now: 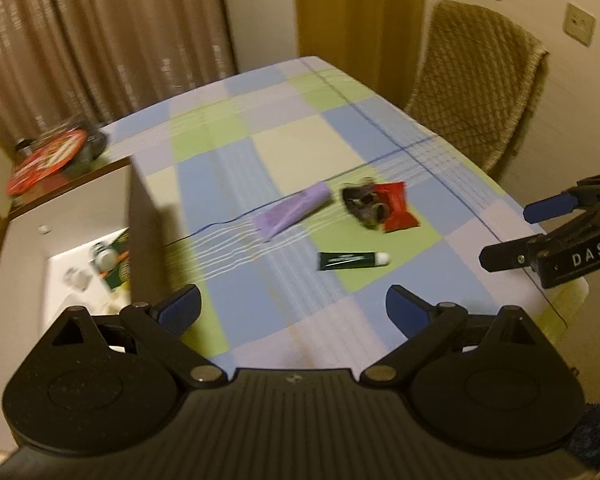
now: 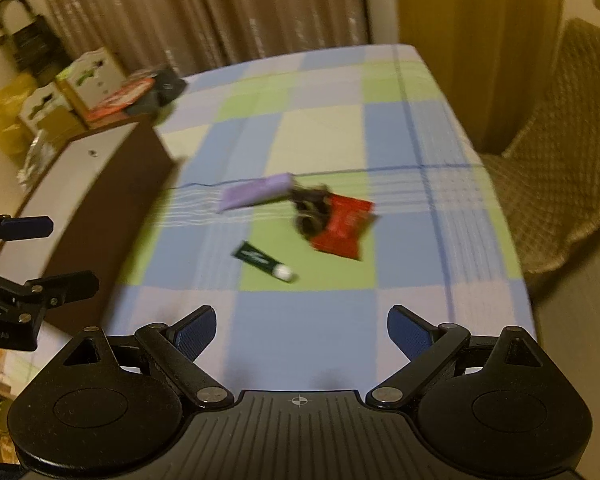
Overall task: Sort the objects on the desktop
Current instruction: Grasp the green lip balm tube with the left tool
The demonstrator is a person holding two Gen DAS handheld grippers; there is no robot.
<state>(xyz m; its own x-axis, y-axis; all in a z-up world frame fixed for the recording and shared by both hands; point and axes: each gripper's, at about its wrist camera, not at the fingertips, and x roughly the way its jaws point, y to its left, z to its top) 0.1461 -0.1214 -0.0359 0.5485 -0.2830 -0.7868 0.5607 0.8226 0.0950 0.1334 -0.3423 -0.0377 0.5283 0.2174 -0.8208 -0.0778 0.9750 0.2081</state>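
Observation:
On the checked tablecloth point(image 1: 300, 152) lie a purple tube point(image 1: 294, 210), a dark crumpled item point(image 1: 364, 202) against a red packet point(image 1: 396, 206), and a small green tube with a white cap point(image 1: 352, 261). The right wrist view shows the same purple tube point(image 2: 258, 193), dark item point(image 2: 310, 208), red packet point(image 2: 342, 226) and green tube point(image 2: 262, 262). My left gripper point(image 1: 293, 312) is open and empty above the table's near edge. My right gripper point(image 2: 301, 330) is also open and empty, short of the green tube. Each gripper also shows in the other's view: the right gripper point(image 1: 512, 236) and the left gripper point(image 2: 72, 254).
A white box point(image 1: 84, 272) with small items inside stands at the table's left side. Behind it a brown cabinet point(image 2: 112, 184) carries red packaging point(image 1: 48, 160) and cartons point(image 2: 88, 80). A wicker chair point(image 1: 480, 92) stands at the far right. Curtains hang behind.

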